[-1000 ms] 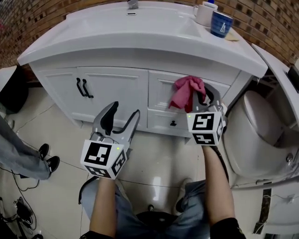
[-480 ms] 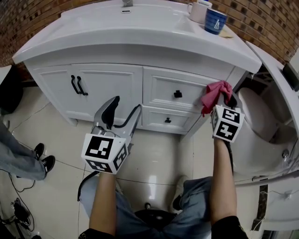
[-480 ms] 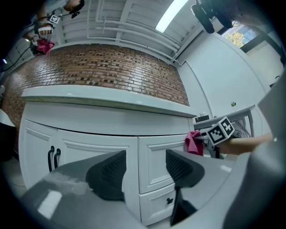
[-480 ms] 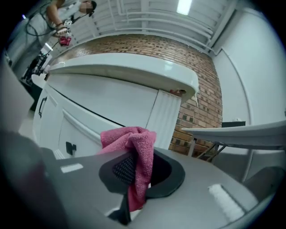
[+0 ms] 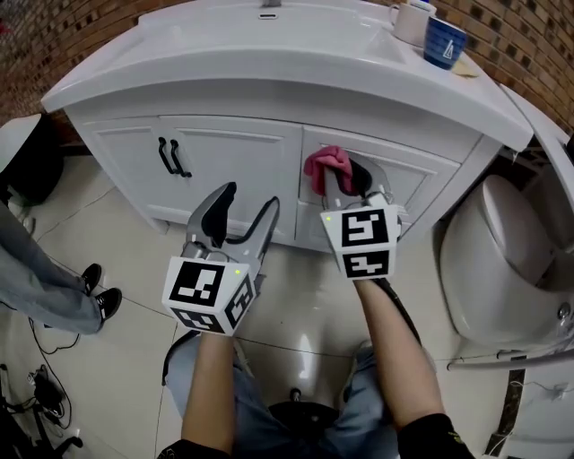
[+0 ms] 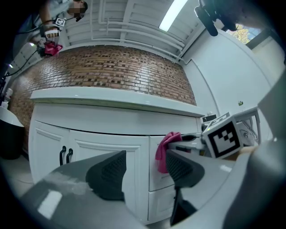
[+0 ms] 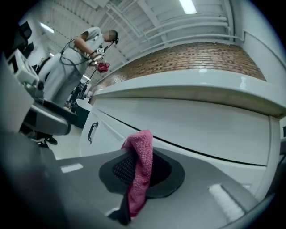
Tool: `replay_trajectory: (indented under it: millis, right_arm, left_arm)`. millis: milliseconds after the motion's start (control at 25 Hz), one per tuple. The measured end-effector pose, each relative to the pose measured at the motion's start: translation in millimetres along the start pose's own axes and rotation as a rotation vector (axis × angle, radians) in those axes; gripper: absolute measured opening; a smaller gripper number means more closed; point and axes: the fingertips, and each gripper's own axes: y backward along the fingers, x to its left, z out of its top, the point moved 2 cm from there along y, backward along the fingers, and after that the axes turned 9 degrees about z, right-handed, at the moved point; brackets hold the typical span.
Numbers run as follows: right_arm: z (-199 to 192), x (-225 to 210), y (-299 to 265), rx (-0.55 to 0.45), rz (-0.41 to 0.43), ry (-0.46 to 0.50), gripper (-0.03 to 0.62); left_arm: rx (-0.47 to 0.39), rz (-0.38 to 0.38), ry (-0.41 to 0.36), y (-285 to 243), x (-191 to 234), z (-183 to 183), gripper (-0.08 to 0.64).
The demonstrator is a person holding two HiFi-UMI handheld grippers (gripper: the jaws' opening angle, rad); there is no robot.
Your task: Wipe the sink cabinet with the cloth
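The white sink cabinet (image 5: 233,152) fills the upper part of the head view, with double doors on the left and drawers on the right. My right gripper (image 5: 345,182) is shut on a pink cloth (image 5: 325,165) and holds it against the upper drawer front (image 5: 404,175), near its left end. That cloth (image 7: 139,172) hangs pinched between the jaws in the right gripper view, and the pink cloth (image 6: 163,150) also shows in the left gripper view. My left gripper (image 5: 240,213) stands open and empty, a little short of the cabinet door (image 6: 111,152).
Two black handles (image 5: 172,158) sit on the left doors. A blue cup (image 5: 446,41) and a white mug (image 5: 414,20) stand on the countertop's far right. A white toilet (image 5: 502,260) is close on the right. A person's shoes (image 5: 94,287) are at the left.
My right gripper has swept the cloth from the cabinet's right edge leftward across the upper drawer front. The left gripper has stayed about where it was, open.
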Motion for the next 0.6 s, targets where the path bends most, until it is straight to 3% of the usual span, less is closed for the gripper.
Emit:
replay_trajectory:
  millis: [160,320,600]
  right_arm:
    - [-11.2,21.0,-40.1,0.071,0.003,0.084,0.031]
    - [-14.9,19.9,-42.4,0.111,-0.037,0.178,0.031]
    - [-52.9,-44.3,11.5,0.223,-0.180,0.075,0.031]
  left_arm:
    - [-0.003,0.002,0.019,1.5,1.4,0.6,0.281]
    - [-0.005,-0.009,0.036,3.0,-1.8,4.9,0.281]
    - [0.011,-0.045,0.023,-0.7,-15.4,-2.9,0.281]
